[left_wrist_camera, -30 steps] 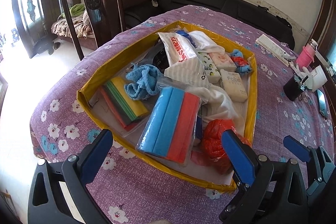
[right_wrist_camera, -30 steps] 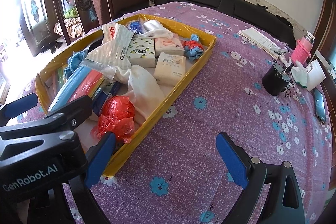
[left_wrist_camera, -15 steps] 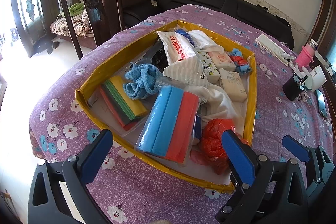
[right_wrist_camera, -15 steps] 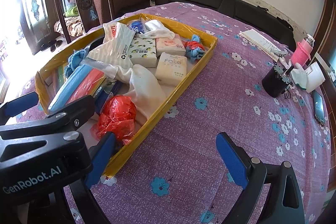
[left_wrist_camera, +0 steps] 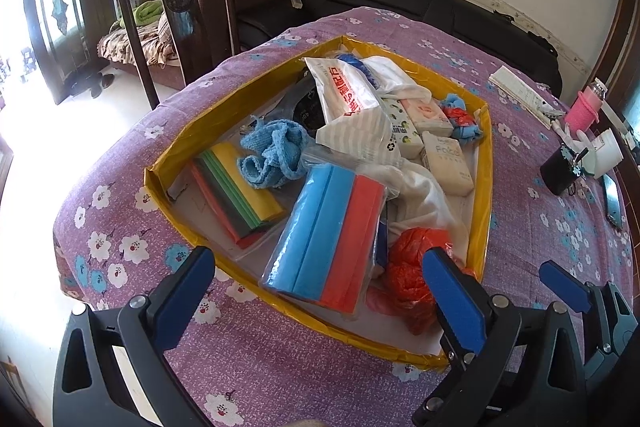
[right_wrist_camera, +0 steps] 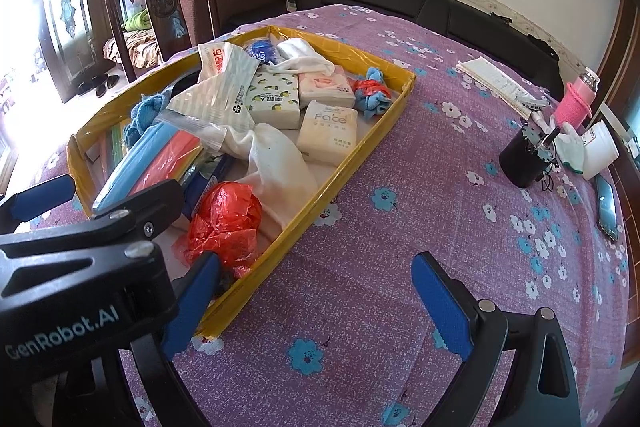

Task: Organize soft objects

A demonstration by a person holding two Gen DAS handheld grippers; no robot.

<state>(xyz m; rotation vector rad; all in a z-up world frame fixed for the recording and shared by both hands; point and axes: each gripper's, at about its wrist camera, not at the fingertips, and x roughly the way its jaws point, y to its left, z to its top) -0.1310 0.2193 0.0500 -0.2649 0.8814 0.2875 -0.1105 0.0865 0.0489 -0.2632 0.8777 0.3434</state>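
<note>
Left wrist view: left gripper (left_wrist_camera: 320, 301) stands wide and empty above the yellow tray (left_wrist_camera: 484, 163), where the soft objects lie heaped, presumably gathered for sorting.

Right wrist view: right gripper (right_wrist_camera: 316, 301) likewise spread, empty, over the tablecloth (right_wrist_camera: 420, 227) beside the tray.

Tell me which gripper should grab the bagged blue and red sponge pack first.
Left. The left gripper, open, faces the sponge pack directly; the right gripper, also open, hangs over bare tablecloth beside the tray.

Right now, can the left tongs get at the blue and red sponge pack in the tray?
Probably yes: the left tongs are open and empty, and the sponge pack lies on top at the yellow tray's near edge, uncovered.
</note>
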